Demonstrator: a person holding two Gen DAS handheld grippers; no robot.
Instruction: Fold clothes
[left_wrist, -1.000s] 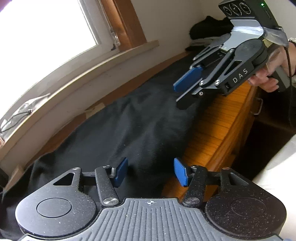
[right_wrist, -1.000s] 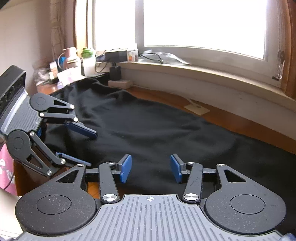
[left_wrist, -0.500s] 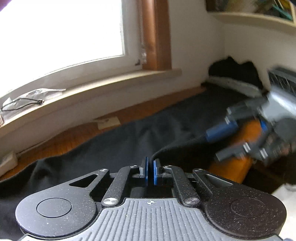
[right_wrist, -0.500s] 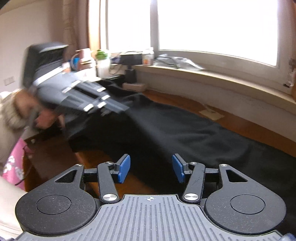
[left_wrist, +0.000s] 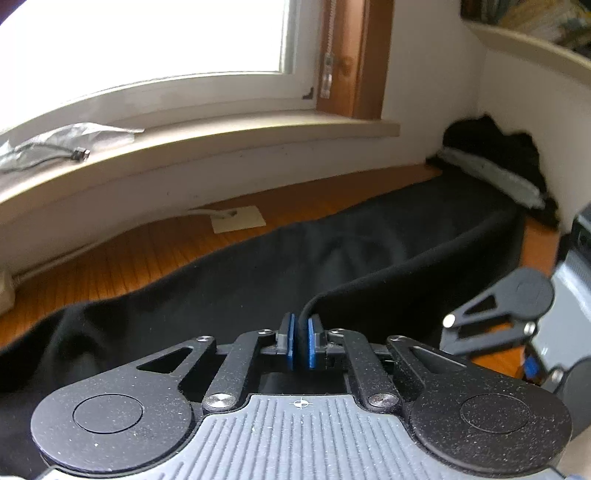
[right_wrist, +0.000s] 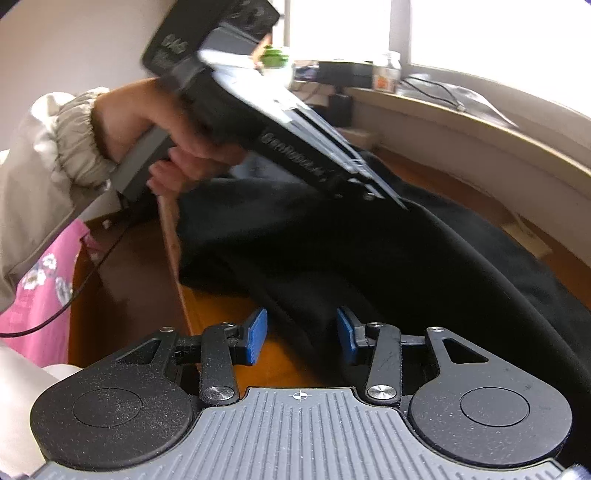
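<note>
Left gripper is pinched onto the hem of one black garment, spread mid-frame on the table. Right gripper has just been closing, half-open around the edge, not pressing. Cloth is judged soft, light, floppy; edges are best gripped.

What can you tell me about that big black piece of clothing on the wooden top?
The black garment is soft, matte cloth, spread lengthwise over the wooden top below the window sill. Its near edge is lifted, pinched in the left claw. The right claw has been closing, with a fold between its pads, not yet pressed.
</note>
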